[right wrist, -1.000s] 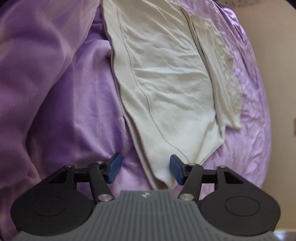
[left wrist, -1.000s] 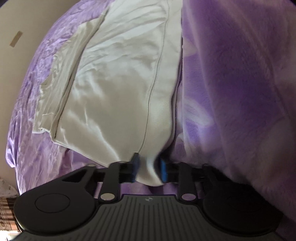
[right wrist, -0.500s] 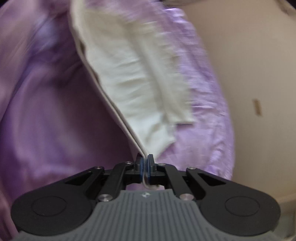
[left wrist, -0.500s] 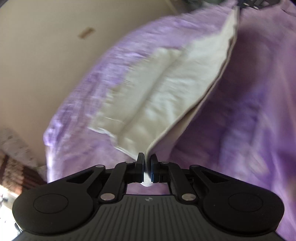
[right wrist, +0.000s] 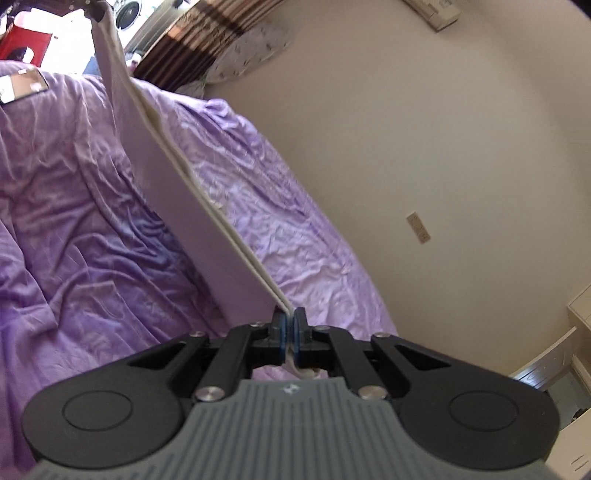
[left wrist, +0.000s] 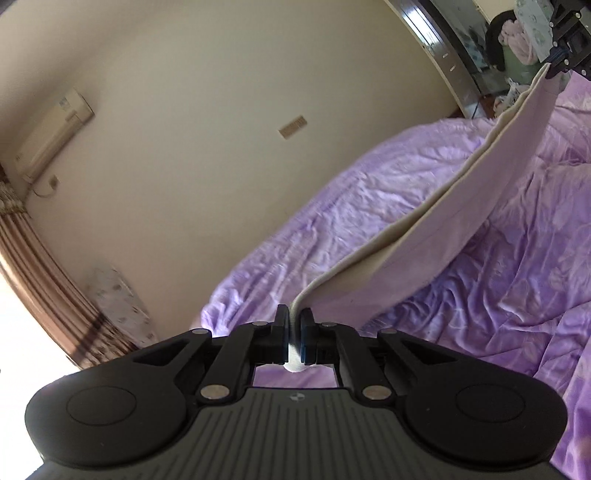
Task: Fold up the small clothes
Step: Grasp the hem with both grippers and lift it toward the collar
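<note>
A cream-white garment [left wrist: 443,236] hangs stretched taut in the air above the purple bedspread [left wrist: 369,206]. My left gripper [left wrist: 293,332] is shut on one corner of it. My right gripper [right wrist: 290,332] is shut on the other corner; in the right wrist view the garment [right wrist: 177,206] runs as a folded double layer up to the left gripper [right wrist: 92,7] at the top left. In the left wrist view the right gripper [left wrist: 561,55] shows at the top right, holding the far end.
The purple bedspread [right wrist: 74,240] is rumpled below the garment. A beige wall [left wrist: 221,129] stands beyond the bed's far edge. A striped curtain [left wrist: 44,277] and an air conditioner [left wrist: 51,129] are at the left. A pale cabinet [right wrist: 576,332] stands at the right.
Both grippers closed on the garment's corners, then lifted it off the bed. It went from lying flat to hanging taut between them, and both cameras tilted up toward the wall.
</note>
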`<action>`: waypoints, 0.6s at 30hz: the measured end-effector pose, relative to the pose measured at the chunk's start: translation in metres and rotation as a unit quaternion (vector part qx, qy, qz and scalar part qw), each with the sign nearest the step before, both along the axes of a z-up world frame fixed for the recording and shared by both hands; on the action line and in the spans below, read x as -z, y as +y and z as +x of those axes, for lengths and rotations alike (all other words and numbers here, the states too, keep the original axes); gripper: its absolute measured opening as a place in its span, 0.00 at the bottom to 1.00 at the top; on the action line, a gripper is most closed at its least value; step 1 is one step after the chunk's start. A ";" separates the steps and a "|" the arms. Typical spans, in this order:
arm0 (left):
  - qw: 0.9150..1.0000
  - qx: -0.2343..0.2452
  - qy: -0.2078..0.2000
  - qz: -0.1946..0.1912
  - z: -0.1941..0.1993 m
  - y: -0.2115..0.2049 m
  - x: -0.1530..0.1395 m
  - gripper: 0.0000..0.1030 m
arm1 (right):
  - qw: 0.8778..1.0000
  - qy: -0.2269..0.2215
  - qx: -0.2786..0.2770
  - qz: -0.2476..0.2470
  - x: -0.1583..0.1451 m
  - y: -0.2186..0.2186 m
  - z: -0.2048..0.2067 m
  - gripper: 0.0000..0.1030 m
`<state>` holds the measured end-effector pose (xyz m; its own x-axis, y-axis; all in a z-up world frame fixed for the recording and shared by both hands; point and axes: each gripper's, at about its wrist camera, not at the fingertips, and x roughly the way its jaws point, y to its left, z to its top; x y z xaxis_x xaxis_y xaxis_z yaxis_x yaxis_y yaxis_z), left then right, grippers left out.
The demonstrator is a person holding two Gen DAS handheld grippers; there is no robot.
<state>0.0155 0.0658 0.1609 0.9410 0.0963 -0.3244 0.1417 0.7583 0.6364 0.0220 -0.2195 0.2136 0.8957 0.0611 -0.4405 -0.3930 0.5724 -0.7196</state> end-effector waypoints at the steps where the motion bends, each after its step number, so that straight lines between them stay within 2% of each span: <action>1: 1.000 -0.001 -0.005 0.004 -0.005 0.001 -0.003 0.05 | 1.000 -0.004 -0.002 0.003 -0.004 0.001 -0.007 0.00; 4: 1.000 -0.008 -0.002 0.008 -0.004 0.000 -0.007 0.05 | 1.000 -0.010 -0.009 0.007 -0.012 0.005 -0.019 0.00; 8: 0.999 -0.021 0.011 0.031 0.023 -0.006 0.012 0.05 | 1.000 0.000 -0.005 0.008 -0.008 0.013 -0.005 0.00; 13: 0.999 -0.039 0.018 0.024 0.069 -0.002 0.024 0.05 | 1.000 0.012 0.002 0.009 0.009 0.013 0.038 0.00; 18: 0.998 -0.053 0.030 0.017 0.131 0.001 0.043 0.05 | 0.999 0.027 0.018 0.023 0.031 0.011 0.108 0.00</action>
<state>0.1468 0.0665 0.1181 0.9042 0.2060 -0.3742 0.1000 0.7496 0.6543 0.1304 -0.2087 0.1828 0.8723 0.0516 -0.4863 -0.4101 0.6189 -0.6699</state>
